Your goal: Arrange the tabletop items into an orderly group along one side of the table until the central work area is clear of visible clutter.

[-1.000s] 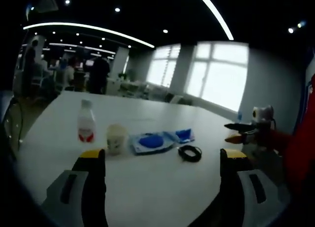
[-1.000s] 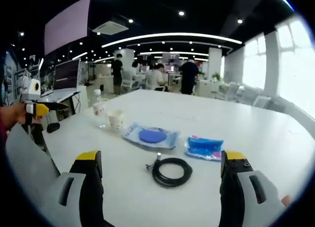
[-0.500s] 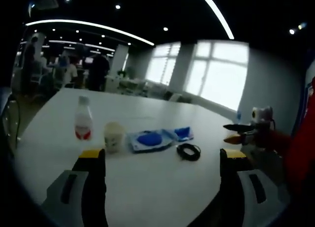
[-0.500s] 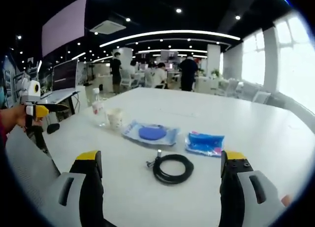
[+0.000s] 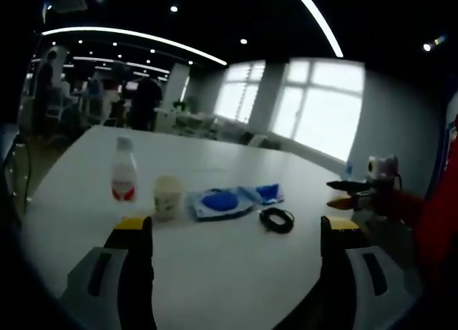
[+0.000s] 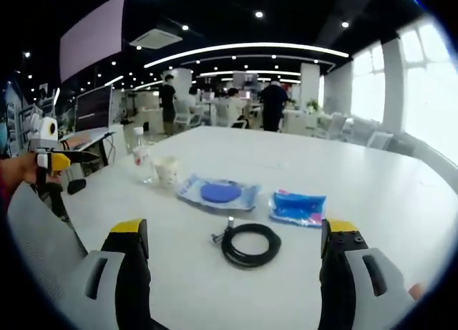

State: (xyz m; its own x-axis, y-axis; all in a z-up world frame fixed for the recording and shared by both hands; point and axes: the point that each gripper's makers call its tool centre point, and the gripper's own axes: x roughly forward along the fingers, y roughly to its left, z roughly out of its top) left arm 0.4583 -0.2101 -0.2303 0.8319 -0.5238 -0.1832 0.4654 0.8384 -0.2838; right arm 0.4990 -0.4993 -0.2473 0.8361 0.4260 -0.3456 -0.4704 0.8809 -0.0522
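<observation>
On the white table [image 6: 401, 194] lie a coiled black cable [image 6: 250, 245], a small blue packet [image 6: 296, 207] and a clear pouch with a blue disc [image 6: 219, 193]. Beyond them stand a paper cup [image 6: 166, 172] and a bottle with a red label [image 6: 142, 157]. The same cable [image 5: 276, 220], pouch [image 5: 218, 202], cup [image 5: 167, 197] and bottle [image 5: 124, 175] show in the left gripper view. My right gripper [image 6: 234, 234] is open just short of the cable. My left gripper [image 5: 236, 227] is open above the table's near edge. The left gripper [image 6: 64, 158] also appears at the far left, held in a hand.
The right gripper [image 5: 351, 192] enters the left gripper view at the right, with a red sleeve [image 5: 436, 215] behind it. Office desks, chairs [image 6: 329, 133] and several people [image 6: 272, 108] stand beyond the table. Bright windows [image 5: 325, 108] line one wall.
Both views have shifted a little with the hands. The items on the table have not moved and both grippers stay open.
</observation>
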